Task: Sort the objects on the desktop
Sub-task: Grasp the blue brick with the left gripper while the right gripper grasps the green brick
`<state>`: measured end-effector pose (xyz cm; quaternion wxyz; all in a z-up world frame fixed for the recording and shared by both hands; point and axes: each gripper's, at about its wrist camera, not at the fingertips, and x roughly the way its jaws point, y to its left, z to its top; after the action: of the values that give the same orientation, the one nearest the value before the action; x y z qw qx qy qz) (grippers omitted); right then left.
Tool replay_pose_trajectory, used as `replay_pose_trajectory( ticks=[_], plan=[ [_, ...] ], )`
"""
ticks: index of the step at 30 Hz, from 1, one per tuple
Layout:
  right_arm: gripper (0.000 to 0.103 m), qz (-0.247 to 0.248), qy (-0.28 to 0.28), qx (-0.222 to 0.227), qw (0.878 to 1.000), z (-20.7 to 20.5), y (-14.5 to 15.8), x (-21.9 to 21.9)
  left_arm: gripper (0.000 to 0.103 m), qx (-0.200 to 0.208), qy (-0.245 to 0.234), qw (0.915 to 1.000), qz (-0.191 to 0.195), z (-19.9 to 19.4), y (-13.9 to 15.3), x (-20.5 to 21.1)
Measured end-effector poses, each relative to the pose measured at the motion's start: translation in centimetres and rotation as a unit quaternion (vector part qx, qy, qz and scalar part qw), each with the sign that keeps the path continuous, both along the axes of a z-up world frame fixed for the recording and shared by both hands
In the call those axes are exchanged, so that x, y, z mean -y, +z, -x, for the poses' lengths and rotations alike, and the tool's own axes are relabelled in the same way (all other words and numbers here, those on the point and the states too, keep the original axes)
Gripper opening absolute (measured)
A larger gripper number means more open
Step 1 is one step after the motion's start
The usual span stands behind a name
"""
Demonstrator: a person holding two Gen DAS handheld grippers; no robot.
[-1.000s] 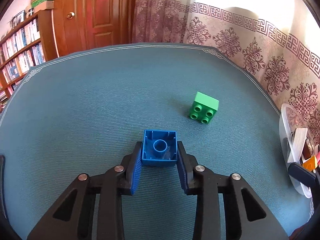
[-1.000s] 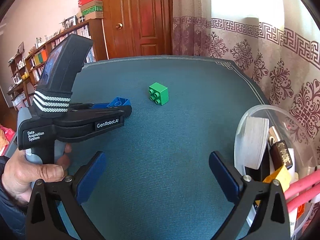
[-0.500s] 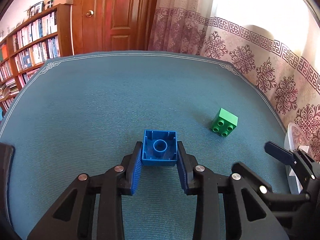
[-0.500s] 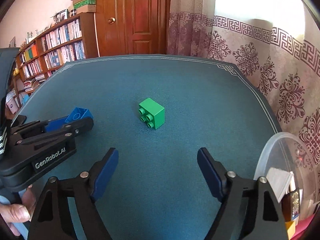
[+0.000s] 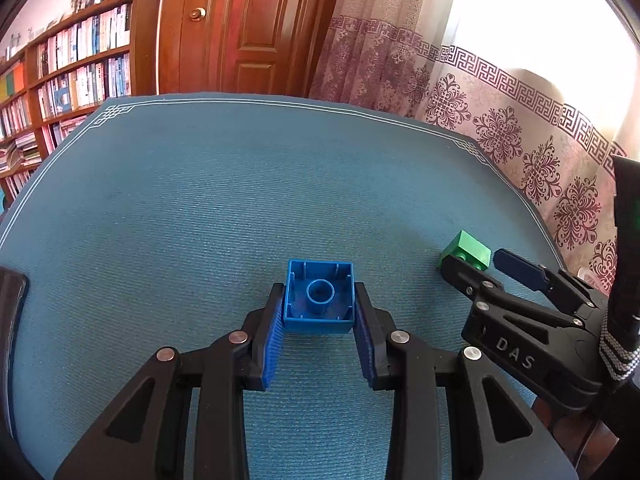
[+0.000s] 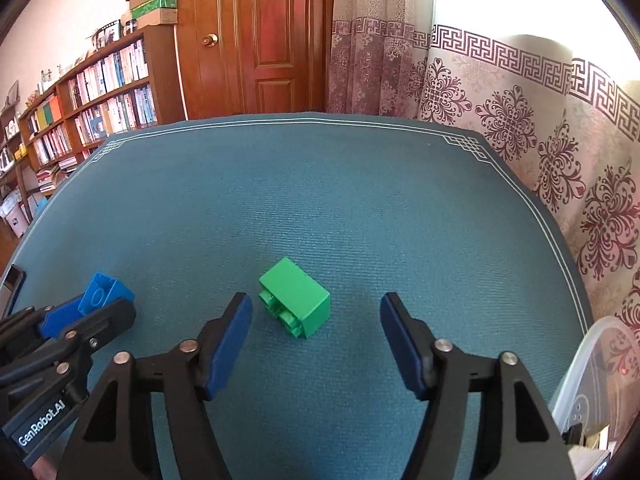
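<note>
Two blue pads of the left gripper (image 5: 319, 320) pinch a blue brick (image 5: 319, 300), hollow underside facing the camera, just above the teal mat (image 6: 320, 184). The right gripper (image 6: 316, 340) tilts downward, its jaws closing with nothing pressed; a green brick (image 6: 295, 303) lies on its side near the left pad. Bare mat stretches to the far edge. A clear tub (image 6: 576, 364) sits at the right edge, contents unclear.

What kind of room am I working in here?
Most likely a home study or living room: a bookshelf packed with books, a panelled wooden door, patterned curtains over a bright window, and a table under a teal cloth.
</note>
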<state>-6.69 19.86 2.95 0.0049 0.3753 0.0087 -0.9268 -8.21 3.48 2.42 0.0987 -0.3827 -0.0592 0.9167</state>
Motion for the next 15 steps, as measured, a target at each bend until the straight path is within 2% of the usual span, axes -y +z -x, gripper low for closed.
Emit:
replay_pose_trajectory(
  ticks=[1,4,15],
  plan=[
    [0.054,0.002,0.003,0.005,1.0,0.2,-0.1,0.1,0.035,0.0,0.0,1.0,0.0,0.0,0.0,0.0],
    [0.039,-0.001,0.005,0.008,1.0,0.2,-0.3,0.2,0.035,-0.002,-0.003,1.0,0.002,-0.1,0.0,-0.2],
    [0.039,0.013,-0.003,-0.01,1.0,-2.3,0.5,0.1,0.035,-0.007,-0.017,0.9998,0.005,-0.7,0.3,-1.2]
  ],
)
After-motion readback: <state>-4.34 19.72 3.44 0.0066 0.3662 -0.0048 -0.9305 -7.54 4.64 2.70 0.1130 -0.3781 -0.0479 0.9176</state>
